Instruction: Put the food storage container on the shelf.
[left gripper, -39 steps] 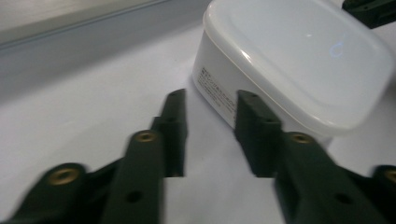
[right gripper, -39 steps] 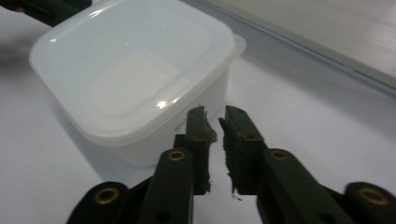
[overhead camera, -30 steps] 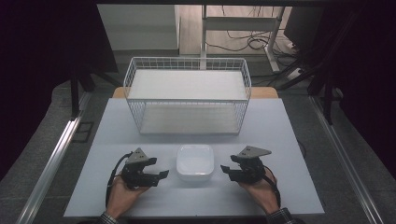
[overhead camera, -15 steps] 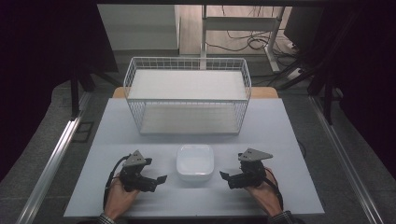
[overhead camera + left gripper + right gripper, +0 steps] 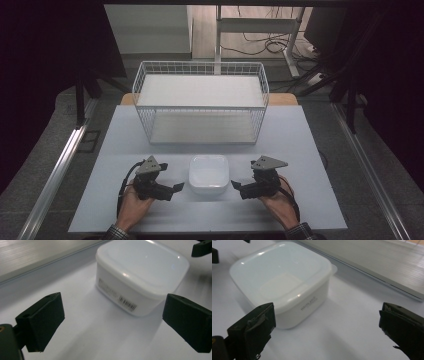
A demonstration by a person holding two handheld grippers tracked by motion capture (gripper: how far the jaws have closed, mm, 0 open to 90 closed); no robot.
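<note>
- The white counter (image 5: 310,150) carries everything, with the person's forearms coming in over its near edge.
- A white wire basket (image 5: 201,102) stands on the far half of the counter, well apart from both hands.
- A white lidded plastic container (image 5: 208,174) sits near the front edge, between the two grippers and touching neither; in the left hand-held gripper view a barcode label (image 5: 128,303) shows on its side wall.
- The left hand-held gripper (image 5: 170,190) rests just beside the container's left side, jaws spread wide and empty, pointed toward it.
- The right hand-held gripper (image 5: 239,189) rests just beside the container's right side, jaws likewise released, nothing between them.
- The left hand (image 5: 132,210) and right hand (image 5: 280,206) hold the grippers from behind.
</note>
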